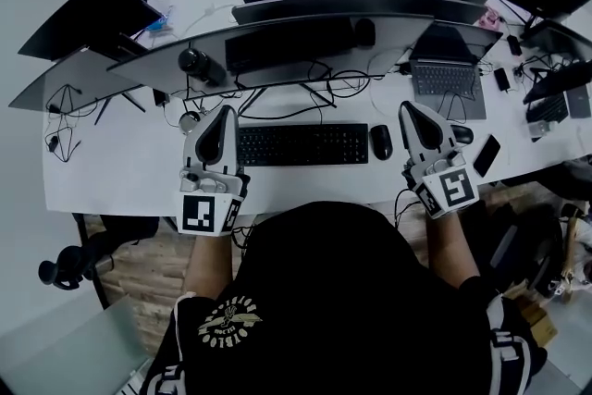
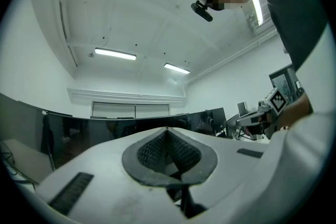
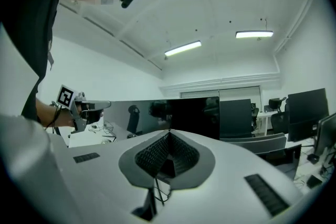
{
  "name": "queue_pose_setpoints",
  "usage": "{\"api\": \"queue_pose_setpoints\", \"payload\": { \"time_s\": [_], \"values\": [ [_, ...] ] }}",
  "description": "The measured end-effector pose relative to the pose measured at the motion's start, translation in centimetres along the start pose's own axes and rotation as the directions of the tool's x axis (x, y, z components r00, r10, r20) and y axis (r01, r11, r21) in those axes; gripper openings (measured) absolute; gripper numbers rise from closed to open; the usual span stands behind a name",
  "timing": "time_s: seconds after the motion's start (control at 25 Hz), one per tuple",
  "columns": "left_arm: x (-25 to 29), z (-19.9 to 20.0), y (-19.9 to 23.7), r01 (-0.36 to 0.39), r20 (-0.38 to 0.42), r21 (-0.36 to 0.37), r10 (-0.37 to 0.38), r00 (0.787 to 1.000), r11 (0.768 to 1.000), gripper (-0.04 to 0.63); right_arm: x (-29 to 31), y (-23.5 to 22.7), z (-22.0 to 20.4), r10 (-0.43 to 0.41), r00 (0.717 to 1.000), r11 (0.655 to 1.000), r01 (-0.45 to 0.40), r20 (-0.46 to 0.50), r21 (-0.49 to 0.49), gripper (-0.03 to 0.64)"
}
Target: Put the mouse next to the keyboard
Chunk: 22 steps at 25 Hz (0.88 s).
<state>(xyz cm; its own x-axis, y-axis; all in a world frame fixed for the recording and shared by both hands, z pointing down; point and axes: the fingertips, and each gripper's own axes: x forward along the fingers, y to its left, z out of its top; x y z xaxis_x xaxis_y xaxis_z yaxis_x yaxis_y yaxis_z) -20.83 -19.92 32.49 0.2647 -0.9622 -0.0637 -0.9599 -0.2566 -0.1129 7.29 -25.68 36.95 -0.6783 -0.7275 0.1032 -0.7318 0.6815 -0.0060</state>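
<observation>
A black keyboard (image 1: pixel 302 144) lies on the white desk (image 1: pixel 120 166) in front of the person. The black mouse (image 1: pixel 381 141) sits on the desk close to the keyboard's right end. My left gripper (image 1: pixel 222 112) rests just left of the keyboard, its jaws shut with nothing between them. My right gripper (image 1: pixel 411 107) stands just right of the mouse and apart from it, also shut and empty. In the left gripper view the left gripper (image 2: pixel 168 131) points up at monitors and ceiling. The right gripper (image 3: pixel 169 134) does the same in its own view.
Curved monitors (image 1: pixel 277 42) and loose cables (image 1: pixel 319 88) stand behind the keyboard. A laptop (image 1: pixel 449 77) sits at the back right. A second dark mouse (image 1: pixel 462 135) and a phone (image 1: pixel 487 154) lie right of my right gripper. A black bottle (image 1: pixel 199 62) stands behind the left gripper.
</observation>
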Motion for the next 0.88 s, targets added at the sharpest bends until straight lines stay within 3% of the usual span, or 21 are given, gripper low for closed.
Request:
{"api": "queue_pose_setpoints", "payload": {
  "time_s": [0.28,0.88],
  "values": [
    [0.0,-0.8,1.1,-0.041,-0.041,0.000,0.041,0.998,0.999,0.002,0.0,0.5,0.3,0.011,1.000,1.000,-0.011,0.010,-0.011,0.000],
    [-0.5,-0.2,0.2,-0.025,-0.029,0.035,0.026,0.999,0.999,0.002,-0.6,0.8,-0.6,0.013,1.000,1.000,-0.013,-0.002,0.001,0.000]
  ]
}}
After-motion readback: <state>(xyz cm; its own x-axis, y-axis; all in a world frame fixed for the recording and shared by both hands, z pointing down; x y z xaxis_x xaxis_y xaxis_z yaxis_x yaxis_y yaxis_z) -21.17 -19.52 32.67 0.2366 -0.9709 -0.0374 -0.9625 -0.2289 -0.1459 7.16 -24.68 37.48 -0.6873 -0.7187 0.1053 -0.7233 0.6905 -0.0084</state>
